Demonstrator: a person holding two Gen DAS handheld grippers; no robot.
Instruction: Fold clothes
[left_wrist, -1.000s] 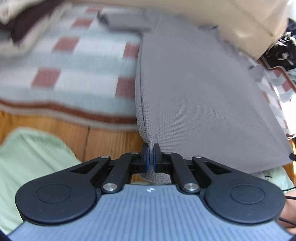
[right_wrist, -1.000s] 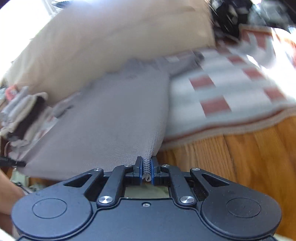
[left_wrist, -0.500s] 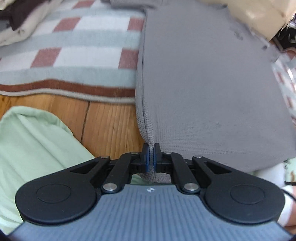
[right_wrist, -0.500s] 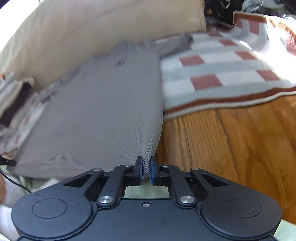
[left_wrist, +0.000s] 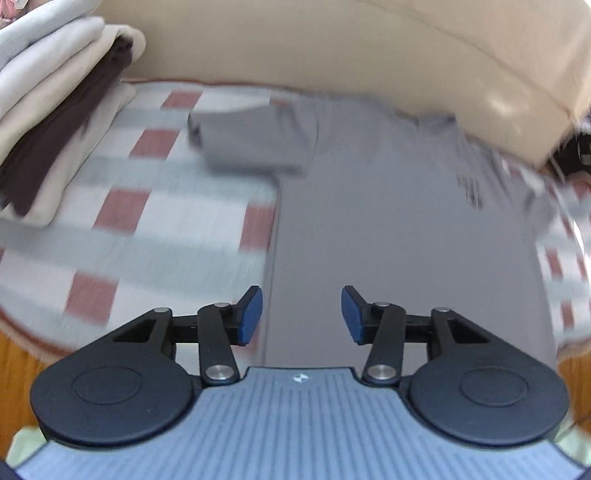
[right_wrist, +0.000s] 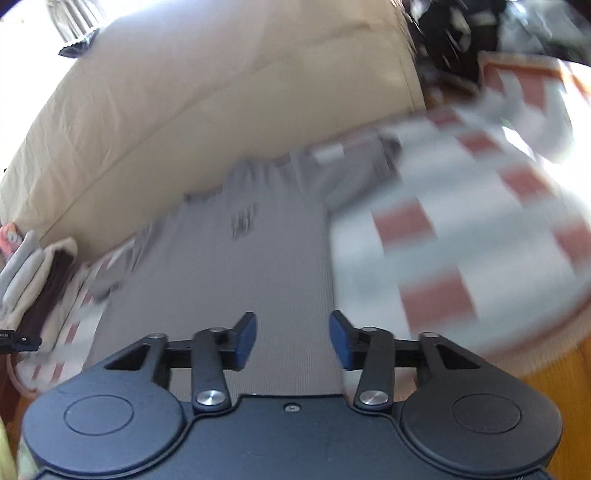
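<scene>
Spreading over a wooden floor (left_wrist: 11, 354), a checked rug (left_wrist: 122, 236) of red, grey and white squares is serving as the folding surface, with a cream sofa (left_wrist: 332, 48) running along its far side. From the left wrist view, a stack of folded clothes (left_wrist: 55, 110) is sitting at the far left, and the grey T-shirt (left_wrist: 399, 229) is lying flat on the rug, neck toward the sofa, one sleeve (left_wrist: 255, 140) sticking out to the left. The left gripper (left_wrist: 301, 314) is hovering over the shirt's near left edge, its jaws having just been opening, now standing partly apart with nothing pinched between them.

From the right wrist view, the same shirt (right_wrist: 266, 266) is stretching away toward the sofa (right_wrist: 184, 110), the rug (right_wrist: 461, 236) showing on the right and the folded stack (right_wrist: 33, 280) at the far left. The right gripper (right_wrist: 293, 339) is likewise hanging half open above the shirt's near right side, jaws just parted and holding no cloth.

Judging by the flat shirt, the spreading looks done. Folding well probably means pinching one sleeve and side together, carrying them across evenly and keeping the hem straight so no creases are forming.
</scene>
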